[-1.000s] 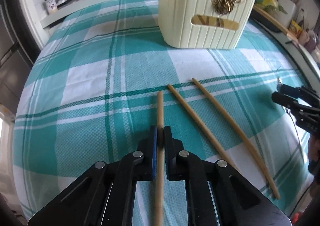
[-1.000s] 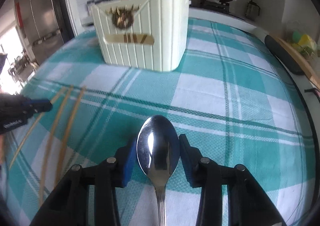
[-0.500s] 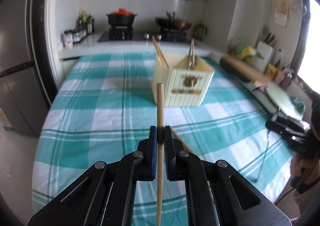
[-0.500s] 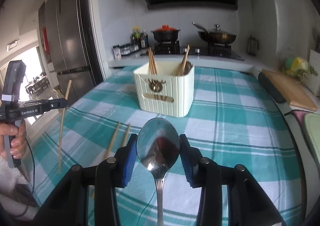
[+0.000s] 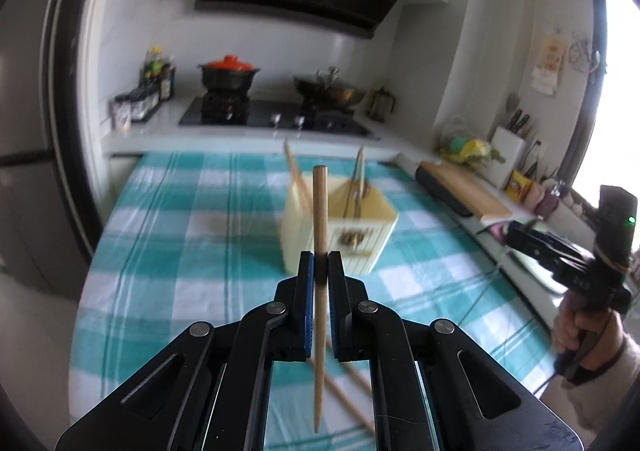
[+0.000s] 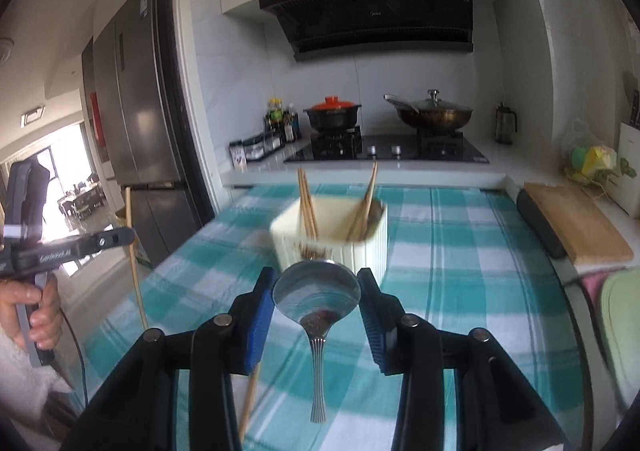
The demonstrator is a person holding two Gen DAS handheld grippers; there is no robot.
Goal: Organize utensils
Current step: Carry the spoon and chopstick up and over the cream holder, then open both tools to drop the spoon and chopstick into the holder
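My left gripper (image 5: 320, 267) is shut on a wooden chopstick (image 5: 320, 227) and holds it upright, high above the table. My right gripper (image 6: 316, 287) is shut on a metal spoon (image 6: 316, 291), gripping the bowl with the handle hanging down. A cream ribbed utensil holder (image 5: 340, 235) stands mid-table with several chopsticks and a utensil in it; it also shows in the right wrist view (image 6: 332, 235). Two more chopsticks (image 5: 348, 399) lie on the cloth below the left gripper. The left gripper (image 6: 116, 239) shows at the left of the right wrist view.
The table has a teal and white checked cloth (image 5: 180, 251). Behind it is a counter with a hob, a red-lidded pot (image 5: 230, 75) and a wok (image 5: 330, 91). A cutting board (image 6: 576, 227) lies at the right, a fridge (image 6: 140, 99) at the left.
Both grippers have risen further with their utensils. The holder looks smaller and lower in both views. The grips have not changed.
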